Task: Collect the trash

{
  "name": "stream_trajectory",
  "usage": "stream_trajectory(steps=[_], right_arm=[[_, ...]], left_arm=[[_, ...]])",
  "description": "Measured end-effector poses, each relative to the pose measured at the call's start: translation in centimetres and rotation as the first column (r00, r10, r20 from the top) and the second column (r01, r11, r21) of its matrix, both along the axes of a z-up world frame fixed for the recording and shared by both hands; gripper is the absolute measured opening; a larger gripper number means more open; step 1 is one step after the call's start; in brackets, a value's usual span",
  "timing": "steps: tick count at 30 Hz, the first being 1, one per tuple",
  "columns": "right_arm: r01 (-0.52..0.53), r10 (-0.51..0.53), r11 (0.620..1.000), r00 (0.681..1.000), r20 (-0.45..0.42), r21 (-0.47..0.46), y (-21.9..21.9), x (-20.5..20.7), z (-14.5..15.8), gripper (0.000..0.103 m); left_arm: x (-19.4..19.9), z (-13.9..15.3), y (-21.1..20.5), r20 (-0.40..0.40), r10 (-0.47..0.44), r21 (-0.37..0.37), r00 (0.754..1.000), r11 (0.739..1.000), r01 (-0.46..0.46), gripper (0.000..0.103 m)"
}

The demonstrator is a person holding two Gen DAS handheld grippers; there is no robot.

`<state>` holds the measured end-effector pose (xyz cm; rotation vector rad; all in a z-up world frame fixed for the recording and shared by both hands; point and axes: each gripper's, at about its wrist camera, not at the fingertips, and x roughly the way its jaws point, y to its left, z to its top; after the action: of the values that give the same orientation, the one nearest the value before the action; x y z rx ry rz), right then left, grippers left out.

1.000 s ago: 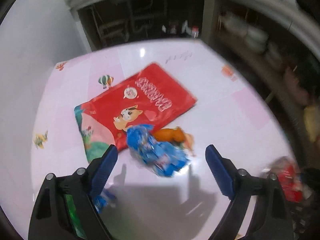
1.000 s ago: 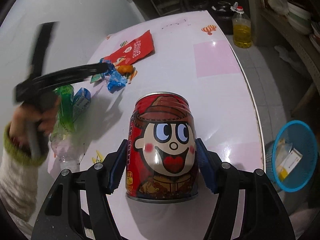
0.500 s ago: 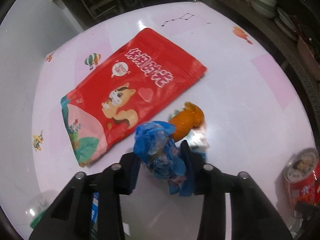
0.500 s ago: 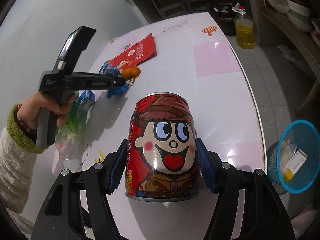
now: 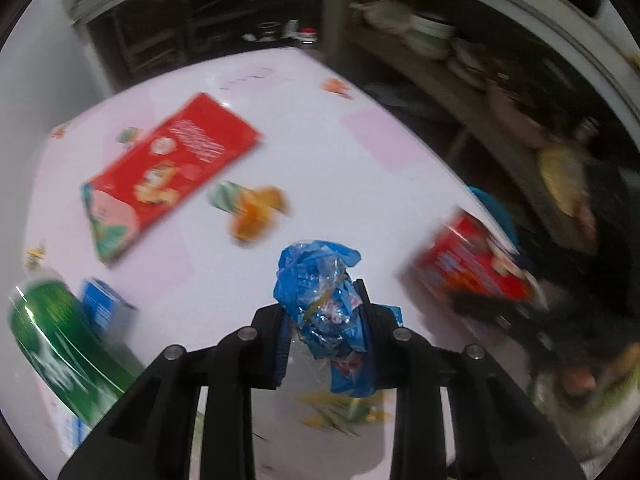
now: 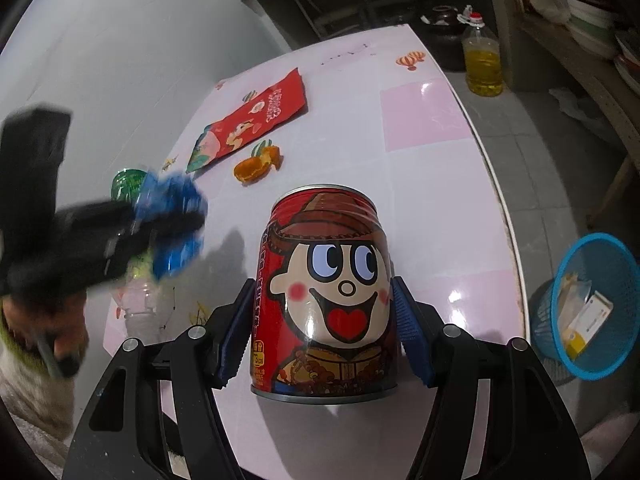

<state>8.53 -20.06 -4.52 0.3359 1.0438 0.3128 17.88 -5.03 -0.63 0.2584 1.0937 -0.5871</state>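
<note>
My left gripper [image 5: 324,320] is shut on a crumpled blue wrapper [image 5: 320,296] and holds it above the table; it shows blurred in the right wrist view [image 6: 168,216]. My right gripper [image 6: 324,320] is shut on a red cartoon-face can [image 6: 326,292], which also shows blurred in the left wrist view [image 5: 468,264]. A red snack bag [image 6: 256,116], an orange wrapper [image 6: 256,162], a green-labelled plastic bottle [image 5: 60,344] and a small blue carton [image 5: 104,312] lie on the pink-and-white table [image 6: 420,168].
A blue mesh basket [image 6: 592,308] with some trash in it stands on the floor right of the table. A bottle of yellow oil [image 6: 482,60] stands on the floor beyond the far edge. Shelves with dishes [image 6: 588,20] are at right.
My left gripper closed on the blue wrapper, lifted it off the table and swung right toward the can. The orange wrapper stayed behind. The right gripper and can have barely moved.
</note>
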Motion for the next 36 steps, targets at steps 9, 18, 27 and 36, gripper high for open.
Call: stream_trajectory(steps=[9, 18, 27, 36], right_arm=[[0.055, -0.055, 0.998, 0.998, -0.035, -0.011, -1.3, -4.0, 0.3, 0.062], [0.073, -0.074, 0.997, 0.995, -0.062, -0.008, -1.0, -4.2, 0.3, 0.062], [0.079, -0.081, 0.996, 0.993, -0.087, -0.029, -0.3, -3.7, -0.2, 0.062], [0.089, -0.091, 0.996, 0.991, -0.102, -0.026, 0.2, -3.8, -0.5, 0.062]], left_arm=[[-7.5, -2.4, -2.6, 0.053, -0.053, -0.004, 0.997, 0.999, 0.053, 0.029], [-7.8, -4.5, -1.4, -0.012, 0.039, -0.027, 0.999, 0.999, -0.039, 0.033], [-8.7, -4.8, -1.8, 0.081, 0.041, 0.032, 0.996, 0.999, -0.043, 0.035], [-9.1, -4.8, -1.6, 0.101, 0.045, 0.027, 0.994, 0.998, -0.048, 0.029]])
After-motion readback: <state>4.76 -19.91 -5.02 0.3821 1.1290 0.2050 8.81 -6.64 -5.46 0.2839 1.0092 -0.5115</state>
